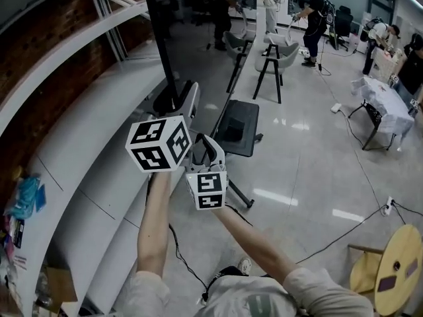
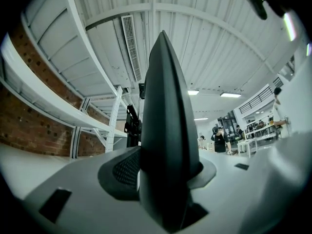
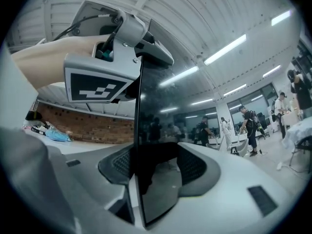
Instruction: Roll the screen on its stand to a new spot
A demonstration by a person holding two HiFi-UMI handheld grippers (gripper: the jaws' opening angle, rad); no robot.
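The tall dark screen (image 1: 160, 38) stands edge-on ahead of me, and its black stand base (image 1: 236, 129) rests on the glossy floor. My left gripper (image 1: 187, 104) is shut on the screen's edge. In the left gripper view the screen's thick dark back (image 2: 165, 130) fills the gap between the jaws of the left gripper (image 2: 165, 182). My right gripper (image 1: 209, 145) holds the screen lower down. In the right gripper view the glass edge and bottom corner of the screen (image 3: 156, 130) sit between the pads of the right gripper (image 3: 156, 174), with the left gripper (image 3: 114, 57) above.
A long white curved shelf (image 1: 86, 144) and a brick wall run along the left. Cables (image 1: 344, 233) cross the floor, and a wooden spool (image 1: 394, 269) stands at the lower right. Stools (image 1: 274, 58), a cloth-covered table (image 1: 386, 107) and people (image 1: 316, 18) fill the far end.
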